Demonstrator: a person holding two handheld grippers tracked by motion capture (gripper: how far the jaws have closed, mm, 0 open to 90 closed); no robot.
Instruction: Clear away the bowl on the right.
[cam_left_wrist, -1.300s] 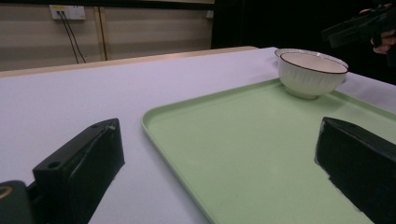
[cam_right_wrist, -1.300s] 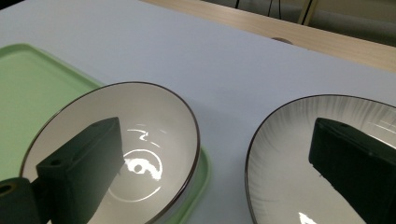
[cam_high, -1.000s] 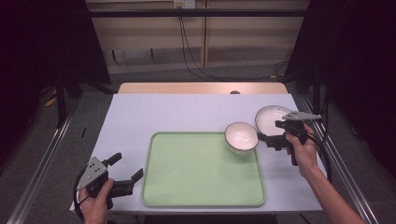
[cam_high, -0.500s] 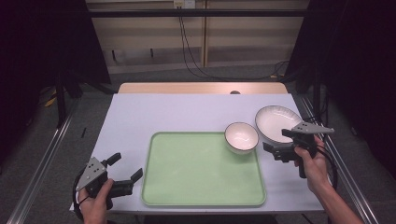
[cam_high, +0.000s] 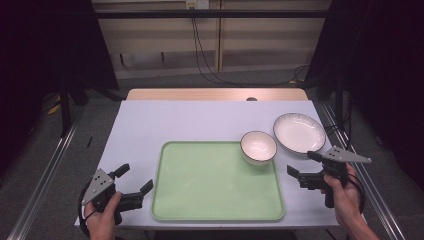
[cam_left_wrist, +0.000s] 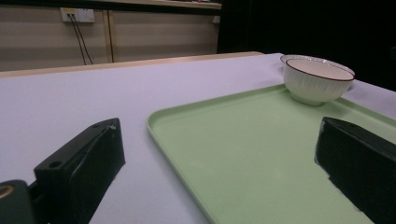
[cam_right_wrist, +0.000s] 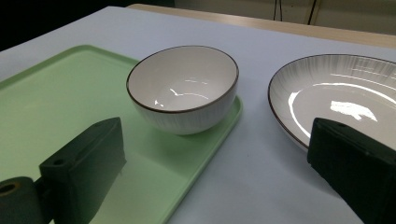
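On the table (cam_high: 200, 120), covered in a pale lavender sheet, there is one green tray (cam_high: 215, 185), one white bowl (cam_high: 258, 146) with a dark rim, and one shallow white plate (cam_high: 299, 132) with a dark rim and fine grey streaks. The bowl stands upright on the tray's far right corner, close to its rim; the plate lies on the sheet just beside it, off the tray, apart from the bowl. There are two grippers. The left gripper (cam_high: 135, 181) sits at the near left corner of the table, held in the person's left hand (cam_high: 102, 217) just beside the tray's left edge, its jaws spread wide and holding nothing; in the left gripper view the tray's corner lies between them. The right gripper (cam_high: 304, 164) is held in the right hand (cam_high: 345, 192) near the tray's right edge, short of the plate, pointing toward the bowl, with its jaws also wide and holding nothing. No readable writing or brand appears on any item.
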